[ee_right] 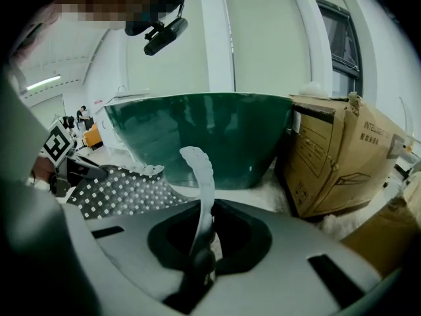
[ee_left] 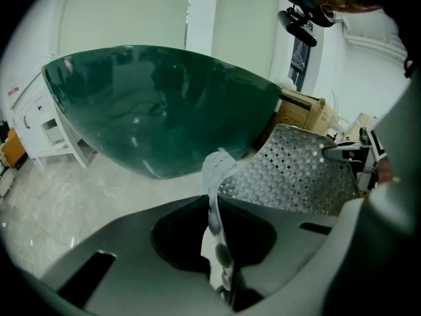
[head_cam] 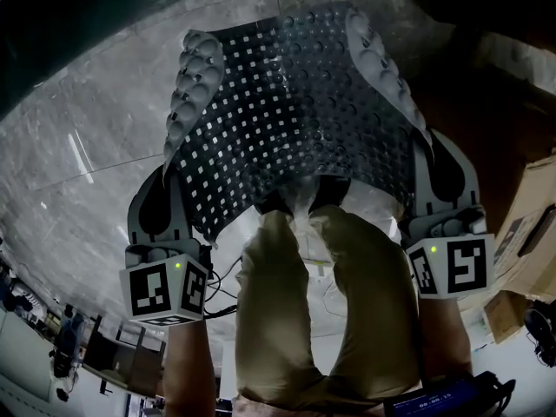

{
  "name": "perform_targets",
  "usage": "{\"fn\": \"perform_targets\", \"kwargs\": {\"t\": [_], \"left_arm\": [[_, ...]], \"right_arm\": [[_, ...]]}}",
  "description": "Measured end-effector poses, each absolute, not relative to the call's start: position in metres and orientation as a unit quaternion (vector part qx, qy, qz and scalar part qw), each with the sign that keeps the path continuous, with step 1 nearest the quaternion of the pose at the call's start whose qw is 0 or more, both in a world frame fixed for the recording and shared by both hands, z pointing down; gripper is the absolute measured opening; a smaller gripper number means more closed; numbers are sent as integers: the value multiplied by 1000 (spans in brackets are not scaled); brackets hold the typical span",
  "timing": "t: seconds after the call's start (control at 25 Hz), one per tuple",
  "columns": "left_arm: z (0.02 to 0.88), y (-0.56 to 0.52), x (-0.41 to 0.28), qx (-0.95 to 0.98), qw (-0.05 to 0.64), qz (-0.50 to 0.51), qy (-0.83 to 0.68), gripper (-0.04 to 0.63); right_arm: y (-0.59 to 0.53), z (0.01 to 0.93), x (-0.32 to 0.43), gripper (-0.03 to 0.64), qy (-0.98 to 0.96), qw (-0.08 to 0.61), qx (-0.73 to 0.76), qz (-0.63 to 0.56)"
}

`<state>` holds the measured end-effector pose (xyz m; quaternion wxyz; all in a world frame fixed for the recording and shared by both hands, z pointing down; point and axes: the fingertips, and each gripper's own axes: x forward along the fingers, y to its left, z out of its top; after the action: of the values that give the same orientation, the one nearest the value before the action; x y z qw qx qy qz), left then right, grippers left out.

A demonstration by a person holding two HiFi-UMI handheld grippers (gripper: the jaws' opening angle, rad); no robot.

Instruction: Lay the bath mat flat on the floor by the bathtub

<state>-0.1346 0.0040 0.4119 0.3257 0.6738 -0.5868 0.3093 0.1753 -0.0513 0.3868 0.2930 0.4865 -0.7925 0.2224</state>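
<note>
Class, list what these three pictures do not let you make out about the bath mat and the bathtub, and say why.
- Head view: part of the bath mat's near edge is hidden behind the person's legs.
- Head view: the mat covers the floor beneath it, so whether it touches cannot be told.
- Both gripper views: the bathtub's inside is hidden by its own outer wall.

In the head view, the near edge of the bath mat (head_cam: pixel 295 120) is hidden behind the person's knees (head_cam: pixel 330 294). The bathtub (head_cam: pixel 52 33) is cut off by the upper left corner, and a cardboard box (head_cam: pixel 532 224) runs off the right edge. At the lower right, the figures on a small screen (head_cam: pixel 430 400) are too small to read. In the left gripper view, the mat's lower part is hidden behind the body of the left gripper (ee_left: pixel 214 206).
</note>
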Motion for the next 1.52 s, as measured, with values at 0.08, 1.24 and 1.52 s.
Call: {"fn": "perform_targets", "kwargs": {"t": [0.08, 1.24, 1.52], "left_arm": [[414, 5, -133, 676, 322, 309, -587, 38], [390, 1, -138, 692, 331, 294, -571, 38], [398, 5, -139, 696, 330, 290, -569, 38]], "right_arm": [[-49, 390, 177, 31, -793, 290, 488, 221], [-53, 355, 171, 31, -790, 296, 499, 199], [-51, 366, 170, 31, -788, 295, 505, 192]]}}
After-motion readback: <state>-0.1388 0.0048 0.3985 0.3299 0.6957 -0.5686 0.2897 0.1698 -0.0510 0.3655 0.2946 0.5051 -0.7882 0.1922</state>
